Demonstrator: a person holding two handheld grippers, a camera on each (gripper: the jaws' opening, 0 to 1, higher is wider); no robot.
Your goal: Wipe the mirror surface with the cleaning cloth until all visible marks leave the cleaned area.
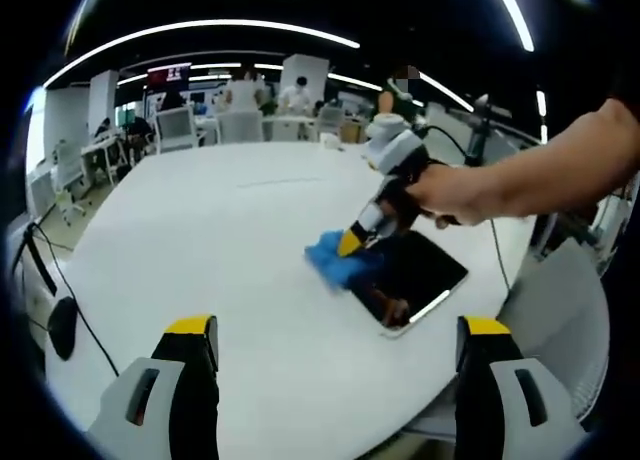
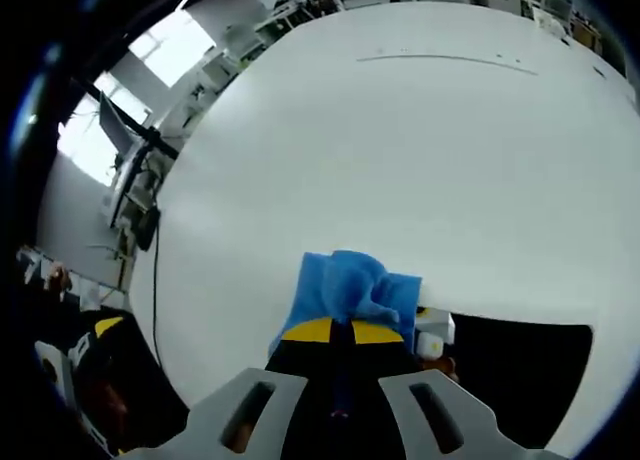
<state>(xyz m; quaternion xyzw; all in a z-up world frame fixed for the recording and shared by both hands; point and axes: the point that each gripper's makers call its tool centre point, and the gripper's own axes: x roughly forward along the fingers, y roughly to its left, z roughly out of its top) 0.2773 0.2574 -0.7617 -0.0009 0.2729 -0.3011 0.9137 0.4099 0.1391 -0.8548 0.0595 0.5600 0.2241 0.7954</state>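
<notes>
Behind the round white desk [image 1: 250, 240] an open office with chairs and seated people runs along the back, and from my left gripper view I see my left tongs [image 1: 335, 365] spread wide and holding nothing, parked low off the desk edge, which I judge keeps them clear of the wiping. Further in, my right tongs [image 1: 352, 244] press the blue cleaning cloth [image 1: 338, 262] onto the near corner of the dark mirror [image 1: 415, 280] lying flat on the desk. From my right gripper view the right tongs [image 2: 350, 331] are pinched together on the cleaning cloth [image 2: 350, 290], bunched at the mirror [image 2: 520, 360] edge, a grip I reckon lets me drag it across the glass.
</notes>
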